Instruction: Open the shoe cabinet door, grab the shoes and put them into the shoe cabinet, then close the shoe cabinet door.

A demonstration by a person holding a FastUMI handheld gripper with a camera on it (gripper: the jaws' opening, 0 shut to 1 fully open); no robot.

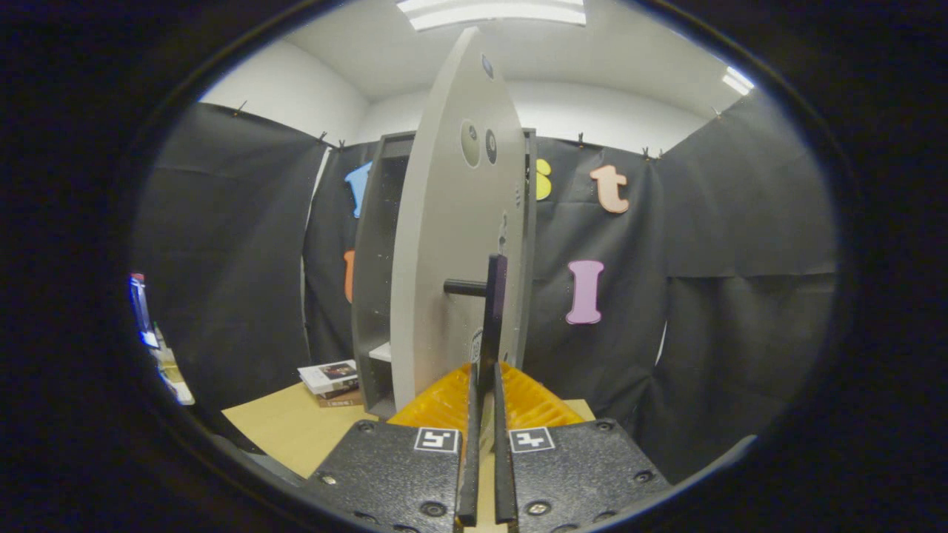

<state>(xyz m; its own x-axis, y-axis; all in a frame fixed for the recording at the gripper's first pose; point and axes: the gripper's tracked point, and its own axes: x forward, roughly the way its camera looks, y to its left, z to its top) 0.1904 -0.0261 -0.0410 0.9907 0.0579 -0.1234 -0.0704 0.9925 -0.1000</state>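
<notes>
The hand-held gripper (pixel 483 385) is clamped narrow on the door handle (pixel 493 311), the cabinet door (pixel 444 244) swung part open (shoes unplaced, I judge); next, release it.

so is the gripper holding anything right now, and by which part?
Yes: the gripper is shut on the black bar handle of the grey cabinet door, both yellow fingers clamping its lower end.
</notes>
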